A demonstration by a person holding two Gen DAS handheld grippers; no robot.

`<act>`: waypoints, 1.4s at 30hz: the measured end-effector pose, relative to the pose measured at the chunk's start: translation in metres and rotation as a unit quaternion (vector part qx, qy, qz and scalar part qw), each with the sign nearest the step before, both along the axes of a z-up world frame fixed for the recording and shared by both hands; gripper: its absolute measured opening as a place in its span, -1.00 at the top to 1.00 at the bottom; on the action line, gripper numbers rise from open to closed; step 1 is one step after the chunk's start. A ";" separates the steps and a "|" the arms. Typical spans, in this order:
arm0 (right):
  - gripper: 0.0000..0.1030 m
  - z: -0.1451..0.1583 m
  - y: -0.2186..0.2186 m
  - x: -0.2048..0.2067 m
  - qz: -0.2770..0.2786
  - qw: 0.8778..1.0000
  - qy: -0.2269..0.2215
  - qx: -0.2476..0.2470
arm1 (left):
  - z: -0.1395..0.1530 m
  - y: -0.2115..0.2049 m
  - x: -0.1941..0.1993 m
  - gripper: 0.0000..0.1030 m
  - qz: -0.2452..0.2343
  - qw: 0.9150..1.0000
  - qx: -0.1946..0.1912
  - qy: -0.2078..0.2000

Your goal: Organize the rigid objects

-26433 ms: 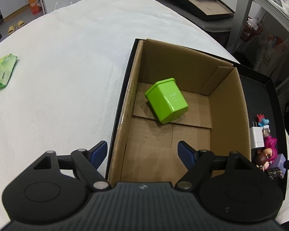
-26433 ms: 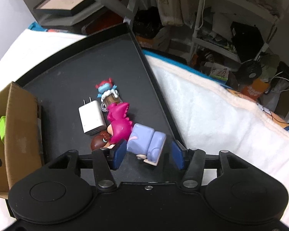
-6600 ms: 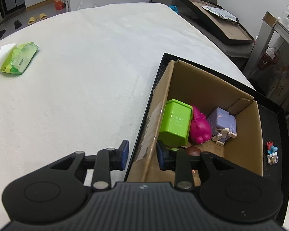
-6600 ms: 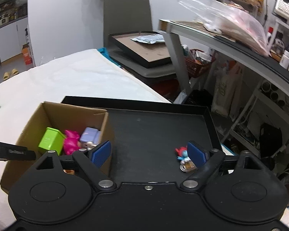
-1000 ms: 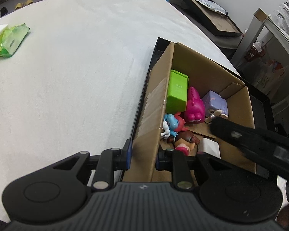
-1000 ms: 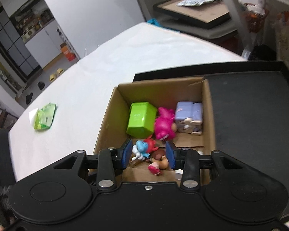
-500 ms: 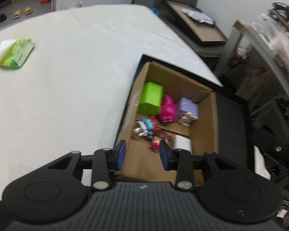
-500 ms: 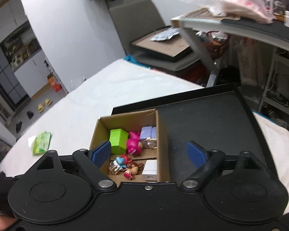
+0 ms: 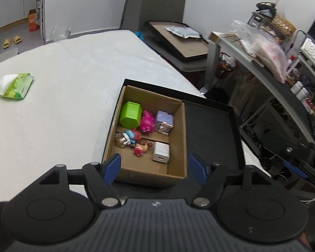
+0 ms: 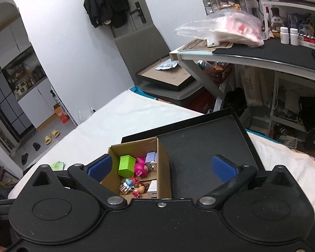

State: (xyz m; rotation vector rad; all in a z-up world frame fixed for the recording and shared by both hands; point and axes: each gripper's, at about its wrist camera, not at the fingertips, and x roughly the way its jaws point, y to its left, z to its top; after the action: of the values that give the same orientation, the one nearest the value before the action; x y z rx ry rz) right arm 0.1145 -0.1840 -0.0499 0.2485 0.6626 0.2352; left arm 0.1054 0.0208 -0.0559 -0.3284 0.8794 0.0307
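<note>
- We are high above the white bed cover (image 9: 58, 96), both tools held up and tipped downward, with the whole scene spread out ahead of our fingers.
- The black tray (image 9: 210, 130) lies ahead of the left gripper and slightly to its right, its dark floor bare on the right half.
- The cardboard box (image 9: 179, 138) sits in the tray's left part, straight ahead of the left gripper (image 9: 155, 166), whose jaws are spread wide and grasp nothing.
- The right gripper (image 10: 160, 167) is likewise released, jaws far apart and empty; from it the box lies ahead and to the left, beyond the left fingertip.
- In the box's far half we see the green cube (image 9: 129, 114) at the left, the pink figure (image 9: 146, 123) touching it, then the lavender block toy (image 9: 164, 122) at the right.
- Nearer us, the white charger (image 9: 161, 152) rests against the right wall.
- Beside it are the blue-and-red figure (image 9: 130, 136) and the brown-haired figure (image 9: 141, 146), lying close together.
- Far off to the left, a green tissue pack (image 9: 16, 85) lies on the cover, well apart from everything.
</note>
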 end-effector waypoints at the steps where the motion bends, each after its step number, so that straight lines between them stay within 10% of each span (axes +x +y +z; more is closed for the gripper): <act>1: -1.00 0.003 -0.002 -0.004 0.001 1.000 -0.002 0.001 | 0.004 -0.003 -0.006 -0.41 -0.002 1.000 0.001 -0.004; 42: -1.00 0.039 -0.020 -0.110 -0.003 0.997 -0.022 -0.072 | 0.074 -0.029 -0.123 -0.70 -0.009 0.994 0.096 -0.042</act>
State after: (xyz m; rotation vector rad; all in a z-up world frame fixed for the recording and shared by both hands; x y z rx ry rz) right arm 0.0043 -0.2037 -0.0111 0.1070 0.6319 0.1860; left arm -0.0174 -0.0084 0.0177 -0.1400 0.7891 0.0831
